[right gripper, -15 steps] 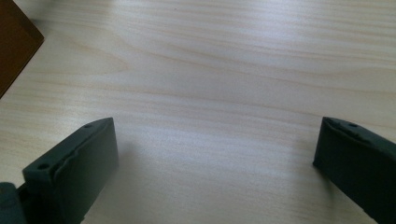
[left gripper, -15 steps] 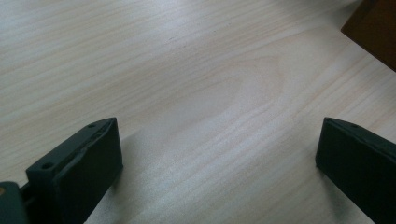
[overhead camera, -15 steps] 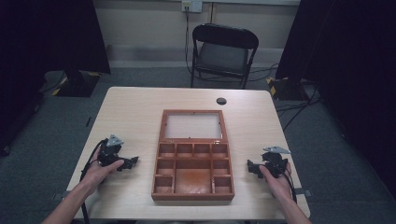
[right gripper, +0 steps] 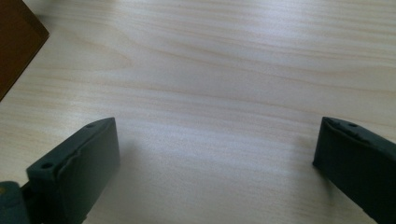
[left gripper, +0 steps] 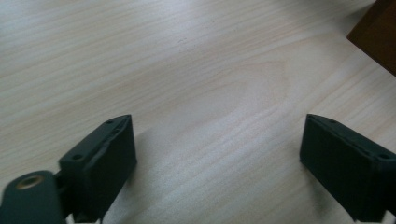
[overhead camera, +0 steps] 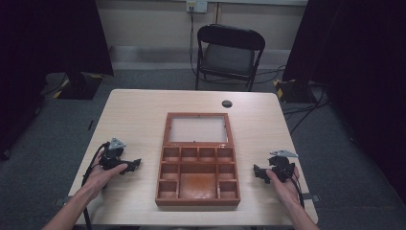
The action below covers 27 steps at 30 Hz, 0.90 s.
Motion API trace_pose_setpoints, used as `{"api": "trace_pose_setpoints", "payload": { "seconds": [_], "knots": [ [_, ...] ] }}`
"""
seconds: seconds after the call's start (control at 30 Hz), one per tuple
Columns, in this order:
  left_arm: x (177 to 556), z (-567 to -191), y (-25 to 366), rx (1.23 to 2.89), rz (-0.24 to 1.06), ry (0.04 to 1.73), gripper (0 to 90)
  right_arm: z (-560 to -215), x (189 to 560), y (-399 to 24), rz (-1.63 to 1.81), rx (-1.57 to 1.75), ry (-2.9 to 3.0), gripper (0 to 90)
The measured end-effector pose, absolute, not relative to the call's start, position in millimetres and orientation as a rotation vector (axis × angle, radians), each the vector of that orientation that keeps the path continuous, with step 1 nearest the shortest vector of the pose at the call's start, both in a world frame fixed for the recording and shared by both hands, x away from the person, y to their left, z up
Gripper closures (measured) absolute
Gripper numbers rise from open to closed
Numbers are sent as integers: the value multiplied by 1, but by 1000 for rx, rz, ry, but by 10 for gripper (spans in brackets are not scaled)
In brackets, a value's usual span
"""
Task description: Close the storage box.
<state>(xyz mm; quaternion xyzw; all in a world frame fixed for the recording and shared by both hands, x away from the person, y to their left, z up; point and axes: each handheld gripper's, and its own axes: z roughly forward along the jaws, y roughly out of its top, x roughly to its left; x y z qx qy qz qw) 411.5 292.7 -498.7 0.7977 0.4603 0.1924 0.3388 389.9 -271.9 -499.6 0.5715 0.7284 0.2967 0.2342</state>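
- We are looking at a wooden box (overhead camera: 197, 165) lying open at the centre of the pale wooden table (overhead camera: 139, 115), its lid (overhead camera: 197, 128) folded flat toward 12 o'clock with a pale panel set in its frame.
- The box tray is showing a row of four small compartments along the hinge side, smaller cells down both flanks, and one large compartment (overhead camera: 197, 184) at 6 o'clock; all are appearing bare, showing only reddish-brown floor.
- A small dark round disc (overhead camera: 227, 103) is sitting on the table at 12 o'clock from the lid, apart from it; we cannot tell what it is.
- The left gripper (overhead camera: 125, 166) is resting on the table at 9 o'clock from the box, held in the left hand (overhead camera: 103, 173), jaws pointing toward the box.
- In the left gripper view its jaws are standing wide apart over bare wood, gripping nothing, with a box corner (left gripper: 376, 35) showing at 2 o'clock.
- The right gripper (overhead camera: 261, 173) is lying at 3 o'clock from the box in the right hand (overhead camera: 283, 184), pointing inward.
- Its own view is showing its jaws spread apart and empty, with the box edge at 10 o'clock.
- A black chair (overhead camera: 229, 55) is standing beyond the table at 12 o'clock.
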Motion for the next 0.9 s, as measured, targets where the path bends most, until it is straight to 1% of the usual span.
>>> {"api": "trace_pose_setpoints", "payload": {
  "seconds": [0.1, 0.13, 0.17, 0.2, 0.23, 0.27, 0.33, 0.67, 0.83, 0.9],
  "knots": [
    [411, -497, 291, 2087, 488, 1193, 167, -498, 390, -273, 814, 1581, 1977, 92],
    [411, -497, 291, 2087, 488, 1193, 169, -498, 390, -273, 814, 1581, 1977, 92],
    [411, -496, 292, 2091, 493, 1179, 178, -496, 390, -273, 836, 1576, 1969, 161],
    [411, -496, 292, 2091, 493, 1179, 194, -496, 390, -273, 836, 1576, 1969, 161],
    [411, -495, 291, 2081, 485, 1176, 194, -495, 390, -273, 846, 1577, 1976, 136],
    [411, -494, 291, 2073, 478, 1174, 198, -495, 390, -273, 855, 1574, 1984, 146],
    [410, -491, 289, 2059, 486, 1182, 200, -493, 389, -272, 869, 1558, 1994, 137],
    [411, -474, 281, 2018, 463, 1136, 207, -483, 392, -263, 954, 1479, 2025, 166],
    [413, -464, 274, 1976, 463, 1130, 215, -471, 404, -250, 978, 1396, 2034, 192],
    [414, -462, 273, 2008, 455, 1120, 215, -469, 406, -248, 987, 1393, 2028, 195]
  ]
}}
